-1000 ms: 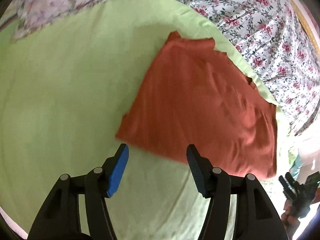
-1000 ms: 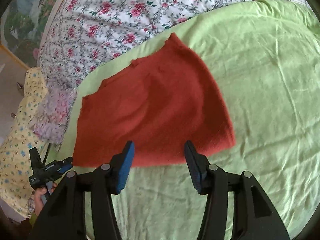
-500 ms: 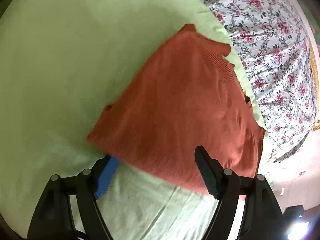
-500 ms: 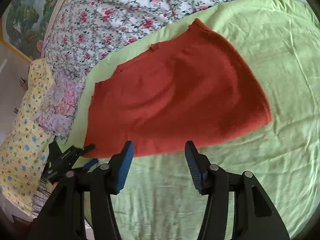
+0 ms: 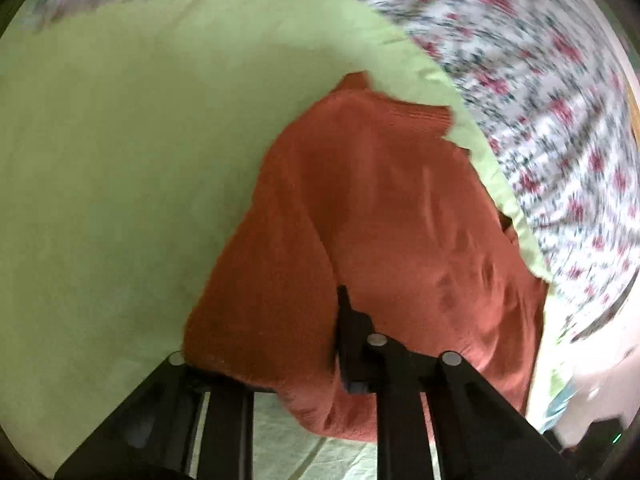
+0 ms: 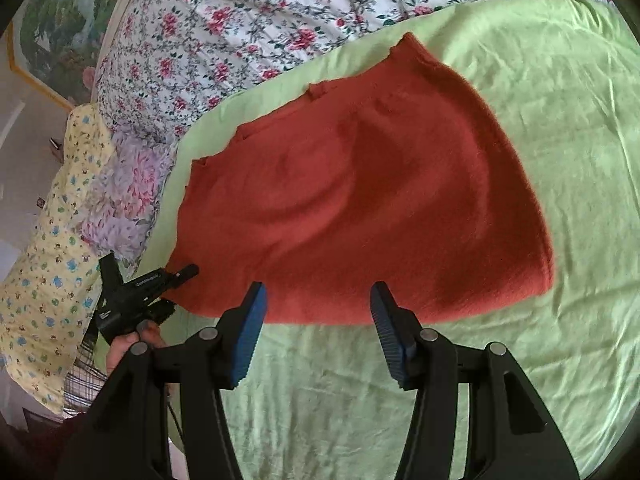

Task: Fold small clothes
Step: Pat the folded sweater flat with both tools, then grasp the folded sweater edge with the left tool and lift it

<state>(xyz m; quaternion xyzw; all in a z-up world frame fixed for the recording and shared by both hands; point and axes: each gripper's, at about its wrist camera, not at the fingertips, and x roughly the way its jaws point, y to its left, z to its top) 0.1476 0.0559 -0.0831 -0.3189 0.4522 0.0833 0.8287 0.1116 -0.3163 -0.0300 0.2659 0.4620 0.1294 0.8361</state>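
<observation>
A rust-red knitted garment (image 6: 360,208) lies folded on a light green sheet (image 6: 560,120). In the left wrist view the garment (image 5: 380,220) fills the centre, and its near corner drapes over my left gripper (image 5: 280,340). One black finger (image 5: 352,320) shows above the cloth; the other is hidden under it, so the cloth sits between the jaws. From the right wrist view my left gripper (image 6: 152,288) is at the garment's left corner. My right gripper (image 6: 316,308) is open and empty, just short of the garment's near edge.
A floral bedspread (image 6: 260,20) lies beyond the green sheet. A yellow patterned pillow (image 6: 52,240) and a pink floral cloth (image 6: 120,192) sit at the left. The green sheet extends to the right and toward me.
My left gripper has moved forward onto the garment's corner and the cloth now covers one finger. The left view is blurred by motion. My right gripper stays open near the hem.
</observation>
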